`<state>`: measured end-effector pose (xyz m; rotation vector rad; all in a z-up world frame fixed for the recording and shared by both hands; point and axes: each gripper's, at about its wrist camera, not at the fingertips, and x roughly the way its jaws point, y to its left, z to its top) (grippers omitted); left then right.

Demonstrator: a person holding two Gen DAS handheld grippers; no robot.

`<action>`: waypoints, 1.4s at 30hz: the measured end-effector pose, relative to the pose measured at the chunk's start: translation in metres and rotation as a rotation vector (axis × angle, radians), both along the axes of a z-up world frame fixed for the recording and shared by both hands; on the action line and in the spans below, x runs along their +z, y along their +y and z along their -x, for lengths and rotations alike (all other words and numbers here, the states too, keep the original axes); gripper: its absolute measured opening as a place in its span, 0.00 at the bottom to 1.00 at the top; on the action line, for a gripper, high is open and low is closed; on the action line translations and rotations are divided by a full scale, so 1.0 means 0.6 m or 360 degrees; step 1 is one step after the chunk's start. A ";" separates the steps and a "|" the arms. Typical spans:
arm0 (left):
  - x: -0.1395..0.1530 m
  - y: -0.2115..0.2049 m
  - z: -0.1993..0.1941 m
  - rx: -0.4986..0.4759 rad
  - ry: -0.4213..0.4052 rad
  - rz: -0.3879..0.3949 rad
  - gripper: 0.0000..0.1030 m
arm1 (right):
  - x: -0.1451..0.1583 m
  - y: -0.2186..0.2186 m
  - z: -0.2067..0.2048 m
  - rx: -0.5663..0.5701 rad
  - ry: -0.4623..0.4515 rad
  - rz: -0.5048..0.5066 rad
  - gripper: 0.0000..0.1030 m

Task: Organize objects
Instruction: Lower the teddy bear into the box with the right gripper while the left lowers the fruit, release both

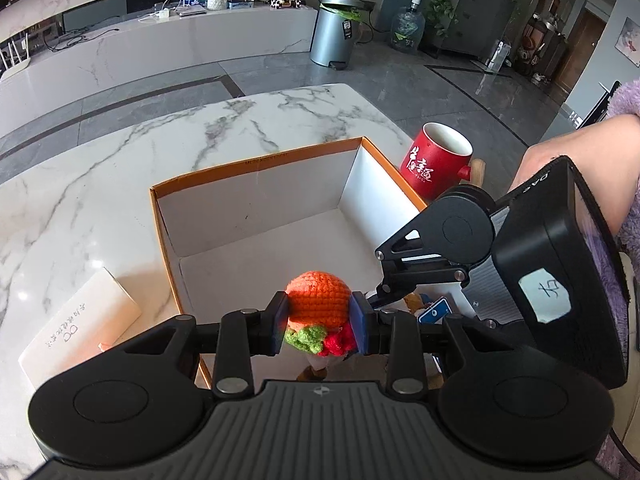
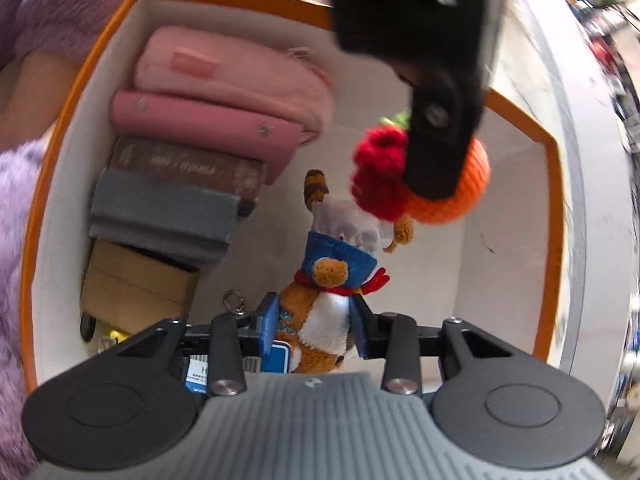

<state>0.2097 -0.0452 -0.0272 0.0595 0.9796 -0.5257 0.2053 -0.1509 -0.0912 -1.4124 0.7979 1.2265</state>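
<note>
My left gripper (image 1: 319, 322) is shut on an orange crocheted toy (image 1: 318, 300) with green and red trim, held over the orange-edged white box (image 1: 256, 160). The right wrist view shows the same crocheted toy (image 2: 452, 196) hanging above the box (image 2: 556, 208) in the left gripper's fingers (image 2: 440, 144). My right gripper (image 2: 316, 330) points down into the box and is shut on a brown and white plush animal (image 2: 320, 320) with a blue hood and red scarf. In the left wrist view the right gripper's body (image 1: 436, 248) reaches into the box from the right.
Along one box wall lie a pink pouch (image 2: 236, 76), a pink wallet (image 2: 200, 128), a brown case (image 2: 188, 168), a grey felt case (image 2: 164, 216) and a cardboard box (image 2: 136, 280). A red mug (image 1: 436, 160) stands beside the box. A white booklet (image 1: 76, 320) lies on the marble table (image 1: 100, 184).
</note>
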 end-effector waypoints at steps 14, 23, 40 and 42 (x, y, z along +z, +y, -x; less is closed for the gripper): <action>-0.026 -0.004 -0.022 0.0018 0.0091 0.0015 0.37 | -0.001 0.003 0.000 0.0243 0.0091 0.0160 0.38; -0.053 -0.021 -0.025 -0.0021 0.0172 0.0029 0.37 | 0.016 -0.022 0.005 0.0152 0.0070 0.0059 0.49; -0.076 -0.039 -0.019 -0.0030 0.0184 -0.0036 0.37 | 0.048 -0.051 -0.031 -0.0265 0.0171 0.0018 0.26; -0.069 -0.039 -0.017 -0.0036 0.0164 -0.0025 0.37 | 0.054 -0.054 -0.029 -0.0281 0.0154 0.0008 0.26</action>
